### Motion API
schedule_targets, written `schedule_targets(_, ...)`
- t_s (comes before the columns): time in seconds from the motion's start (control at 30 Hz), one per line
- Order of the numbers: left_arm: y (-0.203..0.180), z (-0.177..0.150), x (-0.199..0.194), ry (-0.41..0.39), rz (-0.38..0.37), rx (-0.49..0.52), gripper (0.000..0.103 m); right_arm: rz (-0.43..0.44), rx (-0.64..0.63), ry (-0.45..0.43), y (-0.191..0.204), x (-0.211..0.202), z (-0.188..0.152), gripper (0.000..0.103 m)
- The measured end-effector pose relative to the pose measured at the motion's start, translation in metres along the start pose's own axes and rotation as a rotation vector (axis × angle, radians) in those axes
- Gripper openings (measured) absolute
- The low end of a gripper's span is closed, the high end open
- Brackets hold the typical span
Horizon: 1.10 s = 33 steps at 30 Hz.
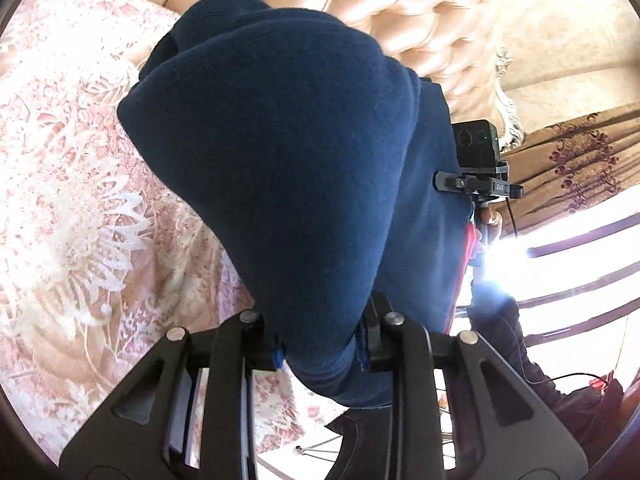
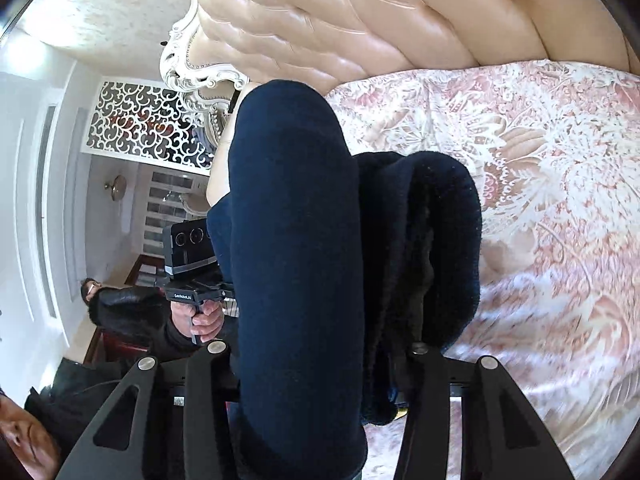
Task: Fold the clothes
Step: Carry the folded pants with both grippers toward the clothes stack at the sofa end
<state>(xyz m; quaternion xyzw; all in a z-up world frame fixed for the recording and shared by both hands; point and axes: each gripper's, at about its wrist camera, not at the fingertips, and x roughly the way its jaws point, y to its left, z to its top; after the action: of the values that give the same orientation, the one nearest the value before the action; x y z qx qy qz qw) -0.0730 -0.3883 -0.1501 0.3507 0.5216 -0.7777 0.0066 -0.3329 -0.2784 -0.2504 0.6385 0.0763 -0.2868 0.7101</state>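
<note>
A navy blue knit garment (image 1: 288, 152) fills the middle of the left wrist view, held up above the bed. My left gripper (image 1: 320, 344) is shut on its lower edge, and the cloth hides the fingertips. The right gripper (image 1: 472, 184) shows behind the garment's right side. In the right wrist view the same garment (image 2: 296, 280) hangs in thick folds. My right gripper (image 2: 320, 368) is shut on it, fingertips buried in cloth. The left gripper (image 2: 192, 284) shows at the left, held by a hand.
A pink and white floral bedspread (image 1: 80, 200) covers the bed (image 2: 560, 220) below the garment. A tufted beige headboard (image 1: 360, 8) stands behind. A curtain and bright window (image 1: 580, 220) are at the right. People stand at the left of the right wrist view (image 2: 112, 308).
</note>
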Motion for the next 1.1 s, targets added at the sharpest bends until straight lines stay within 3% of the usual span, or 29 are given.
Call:
schedule_targets(0.27,0.007,-0.026,-0.097,-0.103,-0.022,-0.02,0.028,-0.047,-0.033,0.036,0.082,0.041,0.013,0.047)
schedule_targets(0.33,0.026,-0.061,-0.151,-0.14,-0.018,-0.033,0.028,-0.056,-0.051,0.064,0.109,0.066,0.029,0.047)
schedule_targets(0.6,0.056,-0.053,-0.312,-0.33,0.054,-0.053,0.028,-0.039,-0.152,0.158,0.226,0.197,0.148,0.047)
schedule_targets(0.67,0.07,-0.071,-0.348,-0.389,0.068,-0.075,0.028,-0.038,-0.178,0.179,0.255,0.233,0.184,0.047)
schedule_targets(0.73,0.088,-0.067,-0.377,-0.448,0.072,-0.114,0.028,-0.048,-0.202,0.209,0.282,0.269,0.219,0.047)
schedule_targets(0.93,0.157,-0.077,-0.425,-0.626,0.076,-0.292,0.028,-0.129,-0.278,0.344,0.343,0.388,0.313,0.047)
schedule_targets(1.1,0.212,-0.11,-0.431,-0.759,0.114,-0.47,0.028,-0.19,-0.319,0.495,0.347,0.5,0.352,0.047)
